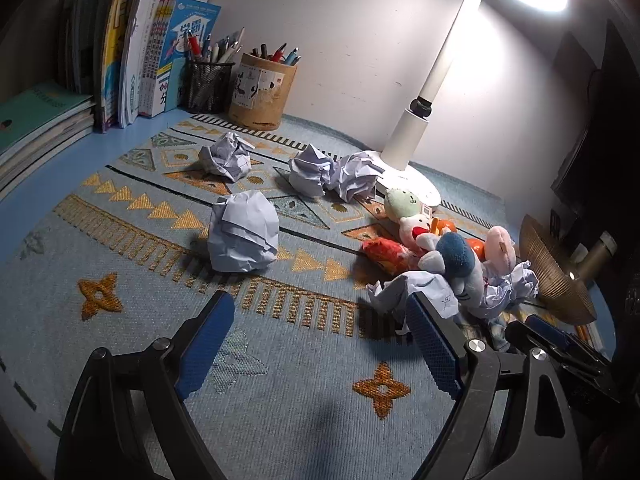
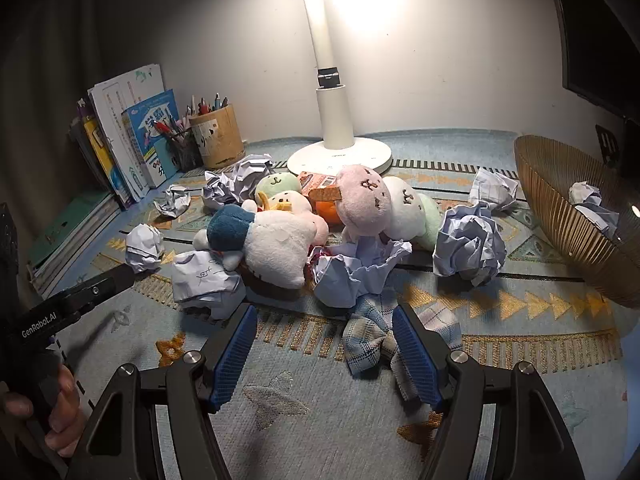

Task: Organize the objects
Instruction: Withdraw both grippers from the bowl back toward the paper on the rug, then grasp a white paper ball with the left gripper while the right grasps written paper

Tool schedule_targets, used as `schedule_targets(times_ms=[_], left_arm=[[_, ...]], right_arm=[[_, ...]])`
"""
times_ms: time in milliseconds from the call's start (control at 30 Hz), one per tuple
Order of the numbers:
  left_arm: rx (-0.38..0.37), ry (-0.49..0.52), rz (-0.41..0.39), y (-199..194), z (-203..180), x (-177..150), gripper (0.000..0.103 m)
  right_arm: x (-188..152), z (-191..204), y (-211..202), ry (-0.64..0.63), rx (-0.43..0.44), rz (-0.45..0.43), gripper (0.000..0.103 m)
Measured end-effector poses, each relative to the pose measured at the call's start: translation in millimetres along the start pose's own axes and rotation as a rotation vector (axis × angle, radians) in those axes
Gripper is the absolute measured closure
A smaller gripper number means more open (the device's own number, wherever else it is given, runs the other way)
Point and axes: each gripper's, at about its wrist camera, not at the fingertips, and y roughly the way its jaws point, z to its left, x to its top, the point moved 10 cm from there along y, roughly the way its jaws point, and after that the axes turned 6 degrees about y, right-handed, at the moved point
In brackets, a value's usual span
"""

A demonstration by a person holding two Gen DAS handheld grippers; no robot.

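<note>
Patterned mat (image 2: 540,380): covers the desk under both grippers and bears every item below.

Gold ribbed bowl (image 2: 560,216): far right of the right gripper's jaws, tilted with its mouth up and to the right; two crumpled papers inside.

Desk lamp (image 2: 336,120): straight ahead of the right jaws, stem upright, round base on the mat.

Plush toy heap (image 2: 280,240): just ahead of the right jaws. The blue-and-white toy lies with its long axis running left to right, blue end to the left; a pink one (image 2: 362,200) leans beside it.

Crumpled paper balls: one large (image 1: 242,236) ahead of the left jaws and slightly left; one (image 2: 468,246) ahead-right of the right jaws; an opened sheet (image 2: 356,276) just beyond the right jaws.

Plaid cloth (image 2: 368,340): bunched, its right part against the right finger of the right gripper.

Left gripper (image 1: 320,322): jaws wide apart, nothing between them.

Right gripper (image 2: 324,320): jaws apart, nothing clamped.
</note>
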Motion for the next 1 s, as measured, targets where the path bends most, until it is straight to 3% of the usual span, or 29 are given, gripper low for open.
schedule_targets(times_ms=[100,233,400,500,633,933,1000], left_arm=[[0.026,-0.061,-0.010,-2,12,1,0.016],[0.006,-0.111,0.008,0,21,3,0.016],[0.092,-0.023,-0.001,-6,37,23,0.016],[0.128,0.030,0.032,4,50,34,0.016],[0.138,0.069,0.094,29,66,36,0.016],[0.133,0.119,0.098,49,63,42,0.017],[0.143,0.131,0.106,51,61,41,0.020]], right_arm=[[-1,3,0,-0.012,-0.009,0.000,0.034],[-3,15,1,-0.064,-0.034,-0.003,0.034],[-9,57,12,-0.052,0.064,0.058,0.034],[-12,78,29,-0.041,0.059,0.103,0.034],[-11,91,49,0.001,0.068,0.152,0.034],[-5,99,80,0.042,0.049,0.208,0.034],[-5,99,83,0.033,0.037,0.209,0.040]])
